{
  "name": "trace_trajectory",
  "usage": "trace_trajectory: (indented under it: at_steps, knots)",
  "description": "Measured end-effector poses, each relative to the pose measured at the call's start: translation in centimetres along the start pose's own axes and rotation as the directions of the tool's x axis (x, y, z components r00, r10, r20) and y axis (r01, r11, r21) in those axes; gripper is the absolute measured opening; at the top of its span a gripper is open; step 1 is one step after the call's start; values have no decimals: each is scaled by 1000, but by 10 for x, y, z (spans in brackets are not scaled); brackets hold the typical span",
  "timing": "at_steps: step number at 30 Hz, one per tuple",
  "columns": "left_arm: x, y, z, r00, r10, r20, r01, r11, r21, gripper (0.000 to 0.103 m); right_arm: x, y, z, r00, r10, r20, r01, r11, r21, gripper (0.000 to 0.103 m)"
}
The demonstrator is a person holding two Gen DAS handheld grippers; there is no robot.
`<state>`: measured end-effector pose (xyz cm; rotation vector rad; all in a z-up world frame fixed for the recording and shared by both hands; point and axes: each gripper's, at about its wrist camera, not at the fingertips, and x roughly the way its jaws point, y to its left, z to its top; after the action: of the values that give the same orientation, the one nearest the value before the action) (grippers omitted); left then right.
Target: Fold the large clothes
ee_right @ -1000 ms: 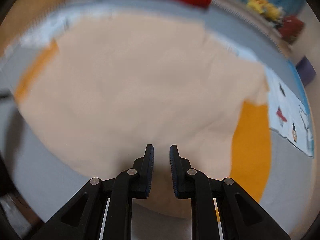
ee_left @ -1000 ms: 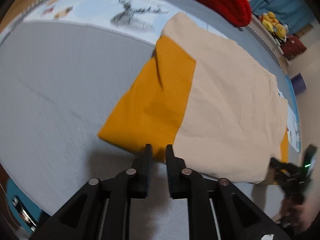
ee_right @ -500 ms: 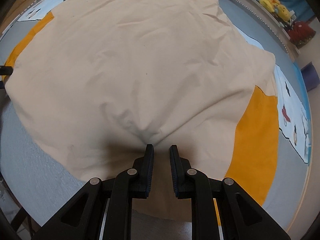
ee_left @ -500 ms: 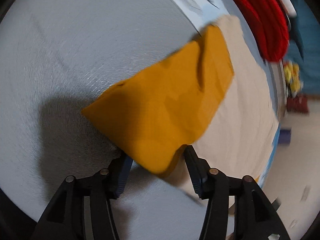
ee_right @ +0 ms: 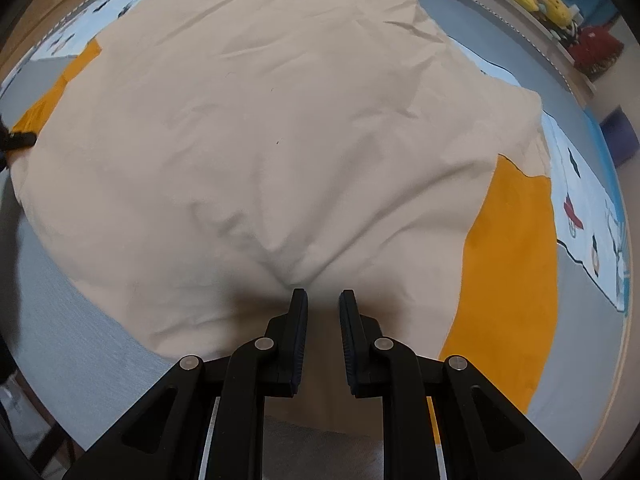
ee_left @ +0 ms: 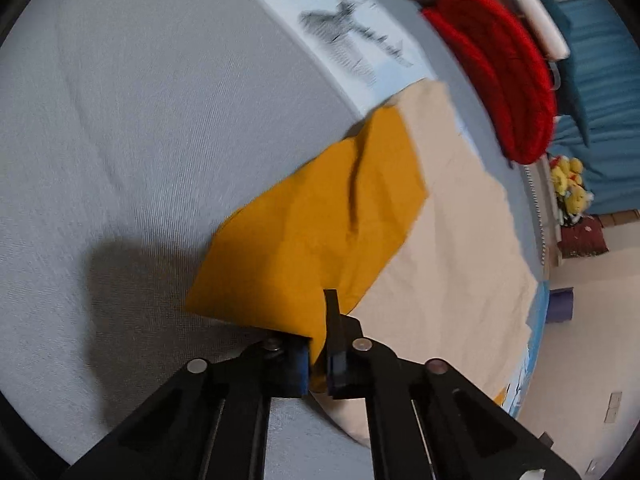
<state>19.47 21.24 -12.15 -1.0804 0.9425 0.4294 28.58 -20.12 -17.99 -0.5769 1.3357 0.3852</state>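
Pinching orange sleeve corner [ee_left: 316, 240] of beige cotton shirt [ee_right: 280, 120] with left gripper [ee_left: 318, 344], fingers just clamped; right gripper [ee_right: 323, 304] fingers narrow, empty, above shirt hem.

text: none legible | labels: none | printed sheet [ee_left: 352, 36]: blurred drawings only, no words
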Motion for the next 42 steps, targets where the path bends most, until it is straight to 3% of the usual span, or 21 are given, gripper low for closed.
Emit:
trace_trajectory:
  at_steps: [7,10,12,15,17,21,25,31,34,38,42]
  knots:
    - [-50,-13,1,995,-43,89,29,989,147,2,-40,6,12,986,70,154,-83,993,82,18]
    - [-75,-22,-5,989,-13,146,-23,970,242,2,-58,21,16,967,137,217,-159,983,89,18]
    - [-96,-32,-12,977,11,213,-84,938,336,2,-66,34,19,951,193,240,-215,974,70,18]
    - [-115,-44,-19,957,10,289,-137,895,425,2,-66,63,25,930,299,215,-309,951,10,18]
    - [-117,-52,-24,954,-5,299,-143,870,472,2,-57,80,28,927,336,168,-338,941,-14,18]
    - [-110,-70,-34,951,-19,310,-166,812,560,2,-13,110,35,962,274,-2,-273,962,-24,18]
    - [-107,-89,-47,950,-81,302,-134,767,627,2,-23,108,47,964,264,39,-263,965,-17,18]
    - [-98,-130,-84,948,-167,270,-90,674,733,2,-81,40,42,951,180,250,-207,975,86,21]
    - [-92,-157,-113,949,-208,236,-59,620,782,1,-107,-3,22,936,123,330,-190,965,178,30]
    - [-80,-200,-163,951,-270,153,13,526,851,1,-131,-57,-17,929,44,366,-158,944,288,35]
    - [-51,-237,-225,960,-281,12,104,391,914,1,-139,-92,-52,931,24,365,-155,930,333,36]
